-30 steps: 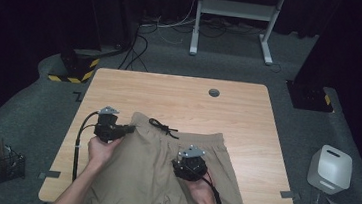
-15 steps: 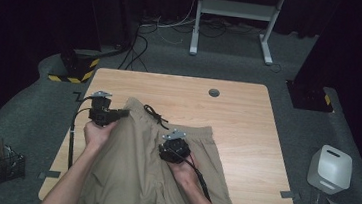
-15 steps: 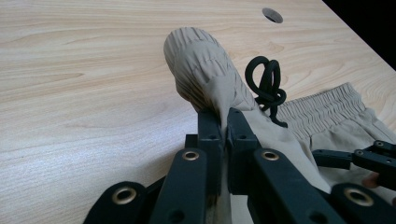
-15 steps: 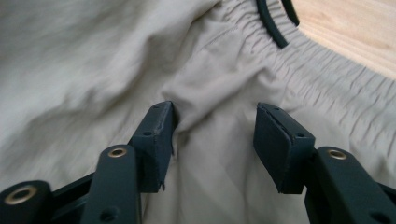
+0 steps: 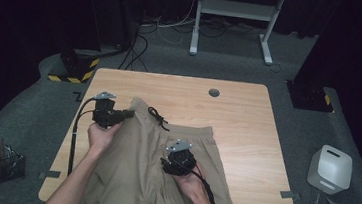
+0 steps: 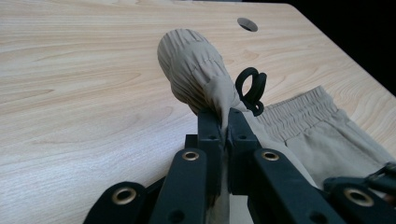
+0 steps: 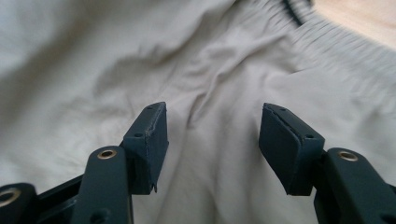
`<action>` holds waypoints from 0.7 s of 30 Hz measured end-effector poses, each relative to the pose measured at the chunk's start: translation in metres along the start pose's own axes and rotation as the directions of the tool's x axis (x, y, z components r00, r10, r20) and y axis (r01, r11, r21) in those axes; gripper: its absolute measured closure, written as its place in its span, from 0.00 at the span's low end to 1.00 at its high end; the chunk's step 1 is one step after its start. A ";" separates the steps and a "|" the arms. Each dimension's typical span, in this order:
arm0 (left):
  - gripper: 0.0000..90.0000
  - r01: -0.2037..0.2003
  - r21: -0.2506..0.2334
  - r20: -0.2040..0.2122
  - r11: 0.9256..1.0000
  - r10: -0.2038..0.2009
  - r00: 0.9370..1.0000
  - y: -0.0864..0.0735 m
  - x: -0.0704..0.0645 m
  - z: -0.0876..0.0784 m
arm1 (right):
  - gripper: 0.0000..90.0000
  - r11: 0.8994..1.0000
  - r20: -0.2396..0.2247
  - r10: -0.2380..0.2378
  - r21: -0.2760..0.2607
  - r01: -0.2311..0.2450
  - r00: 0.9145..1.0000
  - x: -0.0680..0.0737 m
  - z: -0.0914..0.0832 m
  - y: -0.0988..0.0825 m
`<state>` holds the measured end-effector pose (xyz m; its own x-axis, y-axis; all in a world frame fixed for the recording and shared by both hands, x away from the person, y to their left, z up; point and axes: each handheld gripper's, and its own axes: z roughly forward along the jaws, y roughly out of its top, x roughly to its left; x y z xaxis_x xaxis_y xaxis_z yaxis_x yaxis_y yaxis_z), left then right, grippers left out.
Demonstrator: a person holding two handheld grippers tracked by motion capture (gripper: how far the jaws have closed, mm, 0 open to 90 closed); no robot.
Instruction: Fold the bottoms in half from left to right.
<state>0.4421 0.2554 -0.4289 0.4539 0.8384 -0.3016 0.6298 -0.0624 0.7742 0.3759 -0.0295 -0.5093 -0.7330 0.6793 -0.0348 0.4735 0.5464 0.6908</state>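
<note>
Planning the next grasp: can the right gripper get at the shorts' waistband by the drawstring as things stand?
Probably yes. The right gripper hovers open over the shorts; nothing lies between it and the waistband ahead. The left gripper stays clamped on the far corner.

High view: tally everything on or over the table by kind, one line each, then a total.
Beige shorts: 1
Black drawstring: 1
Hand-held grippers: 2, the left gripper clamped on the shorts' waistband, the right gripper with jaws open over the cloth
Cable hole in the table: 1
Total: 5
</note>
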 end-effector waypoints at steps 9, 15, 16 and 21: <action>0.97 -0.056 0.022 -0.035 0.998 0.057 0.998 0.018 -0.004 0.001 | 0.49 0.999 0.008 0.028 -0.031 -0.027 1.000 -0.006 0.038 0.020; 0.97 -0.076 0.023 -0.013 0.997 0.077 0.997 0.022 -0.016 0.008 | 0.47 0.999 0.015 0.045 -0.016 -0.045 0.999 -0.009 0.042 0.028; 0.97 -0.080 0.022 -0.010 0.997 0.080 0.997 0.022 -0.019 0.008 | 0.47 0.999 0.016 0.049 -0.023 -0.049 0.999 -0.010 0.038 0.026; 0.97 -0.109 0.027 -0.008 0.994 0.109 0.994 0.023 -0.029 0.012 | 0.47 0.998 0.063 0.063 -0.020 -0.062 0.996 -0.020 0.001 0.015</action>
<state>0.4509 0.2235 -0.4086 0.5148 0.8310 -0.2109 0.5936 -0.1681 0.7870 0.3980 -0.0345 -0.4987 -0.6692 0.7422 -0.0366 0.5085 0.4933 0.7057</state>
